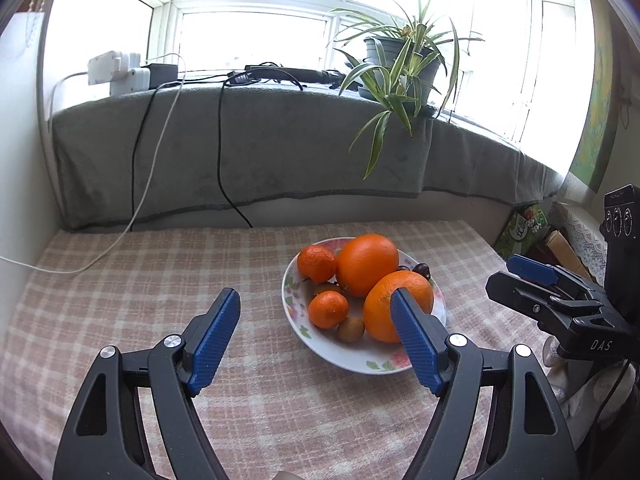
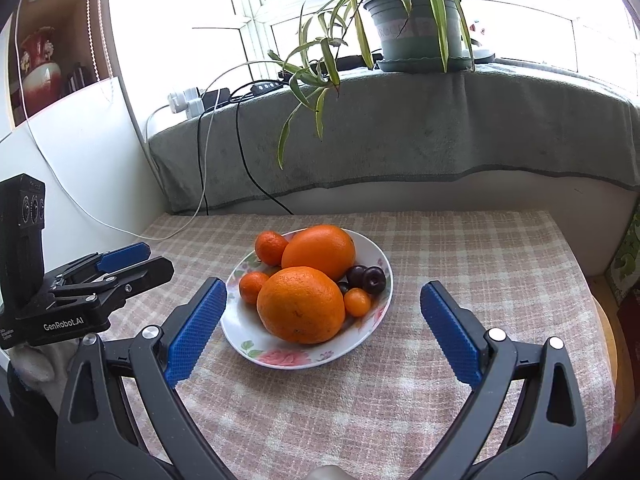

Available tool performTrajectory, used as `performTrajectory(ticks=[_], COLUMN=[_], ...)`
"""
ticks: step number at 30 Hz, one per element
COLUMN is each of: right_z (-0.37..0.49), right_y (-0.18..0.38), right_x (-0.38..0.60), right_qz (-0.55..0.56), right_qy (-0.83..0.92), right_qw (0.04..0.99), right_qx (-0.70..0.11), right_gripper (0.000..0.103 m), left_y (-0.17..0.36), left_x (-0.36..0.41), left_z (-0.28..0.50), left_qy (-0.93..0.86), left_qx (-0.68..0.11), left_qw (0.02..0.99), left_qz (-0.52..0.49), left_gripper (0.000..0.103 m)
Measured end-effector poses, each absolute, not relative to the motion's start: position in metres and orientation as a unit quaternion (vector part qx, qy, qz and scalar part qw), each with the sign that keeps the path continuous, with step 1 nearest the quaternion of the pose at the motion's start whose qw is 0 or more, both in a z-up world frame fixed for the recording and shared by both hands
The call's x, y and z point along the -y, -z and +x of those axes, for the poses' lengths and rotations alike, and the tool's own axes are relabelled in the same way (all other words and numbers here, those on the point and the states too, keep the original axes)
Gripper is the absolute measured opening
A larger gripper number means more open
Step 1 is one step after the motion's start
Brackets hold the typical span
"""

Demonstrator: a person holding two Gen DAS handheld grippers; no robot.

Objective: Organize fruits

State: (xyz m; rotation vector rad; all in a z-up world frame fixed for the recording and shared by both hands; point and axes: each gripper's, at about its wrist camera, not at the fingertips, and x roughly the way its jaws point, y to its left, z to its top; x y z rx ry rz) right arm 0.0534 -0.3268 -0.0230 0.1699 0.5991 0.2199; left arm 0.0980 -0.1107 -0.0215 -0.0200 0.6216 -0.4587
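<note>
Both claws hang low over the checked cloth of the surface [image 2: 440,248], the right claw [image 2: 323,326] spread wide and empty with the flowered plate [image 2: 280,358] between its fingers, the left claw [image 1: 316,340] also wide apart and holding nothing. All fruit in view lies on that plate: two large oranges [image 2: 301,305], some mandarins [image 2: 271,247], dark plums [image 2: 374,278] and a small brown fruit [image 1: 350,329]. Such a full plate fits either fruits already gathered or fruits waiting to be sorted out, so I cannot judge the step.
</note>
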Motion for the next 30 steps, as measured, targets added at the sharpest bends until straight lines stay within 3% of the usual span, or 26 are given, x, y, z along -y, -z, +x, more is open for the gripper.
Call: performTrajectory(ticks=[30], right_z=[0.014], right_y=[0.017], right_x=[0.324], right_qz=[0.090], right_qy=[-0.090], right_qw=[0.951], right_qx=[-0.282], right_gripper=[0.099], left_y=[0.018], left_x=[0.117], left_z=[0.046], left_qy=[0.187], left_qx=[-0.286], left_qw=[0.940], left_qz=[0.011], left_gripper=[0.078])
